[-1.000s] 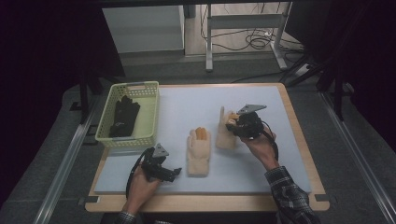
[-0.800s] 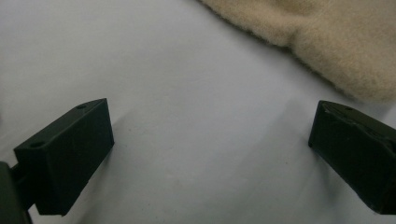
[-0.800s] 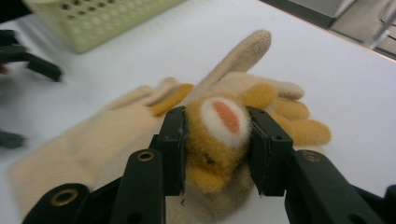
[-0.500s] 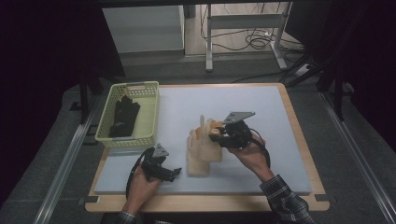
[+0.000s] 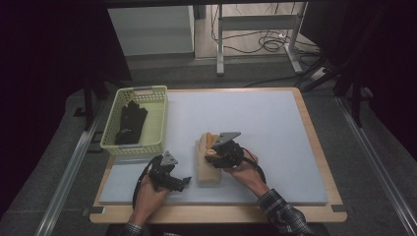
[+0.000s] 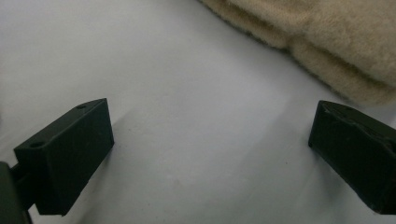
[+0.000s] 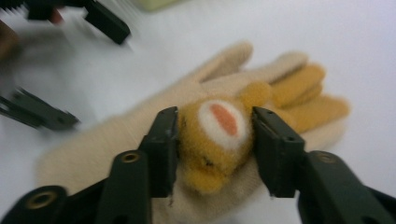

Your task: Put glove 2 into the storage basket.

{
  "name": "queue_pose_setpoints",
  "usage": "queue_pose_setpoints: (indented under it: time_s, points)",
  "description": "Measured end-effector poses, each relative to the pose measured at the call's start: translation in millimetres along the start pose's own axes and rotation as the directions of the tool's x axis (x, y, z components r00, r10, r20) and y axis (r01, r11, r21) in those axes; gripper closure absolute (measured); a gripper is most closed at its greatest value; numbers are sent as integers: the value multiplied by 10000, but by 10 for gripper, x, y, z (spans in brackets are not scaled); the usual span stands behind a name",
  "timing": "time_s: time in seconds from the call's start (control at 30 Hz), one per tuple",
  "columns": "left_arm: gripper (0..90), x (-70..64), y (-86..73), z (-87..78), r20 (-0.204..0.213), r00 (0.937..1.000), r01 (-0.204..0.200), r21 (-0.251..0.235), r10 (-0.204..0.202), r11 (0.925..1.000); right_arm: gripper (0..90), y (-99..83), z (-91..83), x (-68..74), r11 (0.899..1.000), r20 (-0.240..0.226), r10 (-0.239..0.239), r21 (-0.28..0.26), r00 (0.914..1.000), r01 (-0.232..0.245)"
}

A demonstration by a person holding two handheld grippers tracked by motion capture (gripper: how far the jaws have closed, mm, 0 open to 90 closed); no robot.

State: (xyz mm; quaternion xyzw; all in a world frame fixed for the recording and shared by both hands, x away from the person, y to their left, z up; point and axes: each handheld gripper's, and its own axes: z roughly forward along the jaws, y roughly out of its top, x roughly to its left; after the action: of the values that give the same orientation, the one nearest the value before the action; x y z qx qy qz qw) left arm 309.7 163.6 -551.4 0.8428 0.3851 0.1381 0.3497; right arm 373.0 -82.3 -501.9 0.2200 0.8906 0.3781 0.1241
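A beige fleece glove (image 5: 208,173) lies flat on the white mat, fingers pointing away from the person. My right gripper (image 5: 216,156) hovers just over it, shut on a second glove by its orange bear-face patch (image 7: 215,133). In the right gripper view the flat glove (image 7: 116,140) spreads under the jaws, with orange fingers (image 7: 303,88) beyond. My left gripper (image 5: 183,183) rests open on the mat just left of the flat glove's cuff. In the left gripper view its jaws (image 6: 210,116) stand wide apart over bare mat, the glove's edge (image 6: 327,42) at the upper right.
A pale yellow basket (image 5: 157,118) holding black gloves (image 5: 130,123) stands at the mat's left edge. The white mat (image 5: 275,123) covers most of the wooden table (image 5: 314,142). Dark floor, rails and cables surround the table.
My right gripper has carried its glove leftward and toward the person, from beside the flat glove to directly over it. The left gripper has stayed put.
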Motion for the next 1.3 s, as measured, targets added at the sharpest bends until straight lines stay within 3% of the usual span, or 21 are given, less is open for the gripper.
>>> queue_pose_setpoints:
  time_s: [0.07, 0.1, 0.27, 0.53, 0.6, 0.73, 0.77, 0.87, 0.93, 1.13, 1.23, 1.3]
  points:
    - [2, 1, 0, -1, 7, 10000, -19, 17, 19, 10000, 477, -27, 16, -10, 10000, -26, 81, -35, 10000, -81]
    - [2, 1, 0, -1, 10, 10000, -21, 20, 21, 10000, 449, -62, 20, -30, 9990, -128, 385, -207, 9992, -387]
    - [2, 1, 0, -1, 9, 10000, -20, 18, 20, 10000, 376, -67, 15, -49, 9982, -166, 581, -122, 9982, -583]
    - [2, 2, 1, -1, 8, 10000, 9, 4, -9, 10000, 356, -63, -256, -123, 9963, 200, 714, -499, 9972, -703]
    - [2, 1, 2, 0, 9, 10000, 6, 11, -6, 10000, 396, -117, -296, -142, 9968, 264, 704, -384, 9972, -694]
    - [2, -6, 3, -7, -96, 9999, -61, 9, 61, 10000, 575, -273, -334, -171, 9966, 244, 821, -120, 9963, -818]
    - [2, -20, 0, -23, -272, 9996, -65, 11, 65, 10000, 651, -332, -338, -175, 9956, 145, 939, -56, 9955, -938]
    - [4, -30, -7, -49, -403, 9992, 72, 161, -66, 9998, 708, -392, -336, -167, 9951, -3, 990, 39, 9951, -990]
    - [2, -14, -27, -126, -827, 9964, 171, 137, -159, 9998, 809, -469, -332, -129, 9951, -67, 970, 195, 9953, -968]
    - [5, 92, -137, -179, -974, 9935, 619, 271, -590, 9977, 884, -551, -347, -58, 9950, -494, 993, 188, 9938, -985]
    - [5, 143, -197, -198, -843, 9918, 969, 29, -963, 9953, 885, -581, -354, -13, 9957, -680, 928, 130, 9934, -922]
    - [4, 153, -216, -197, -776, 9919, 1003, -72, -1006, 9949, 885, -596, -354, 16, 9957, -816, 922, 113, 9924, -916]
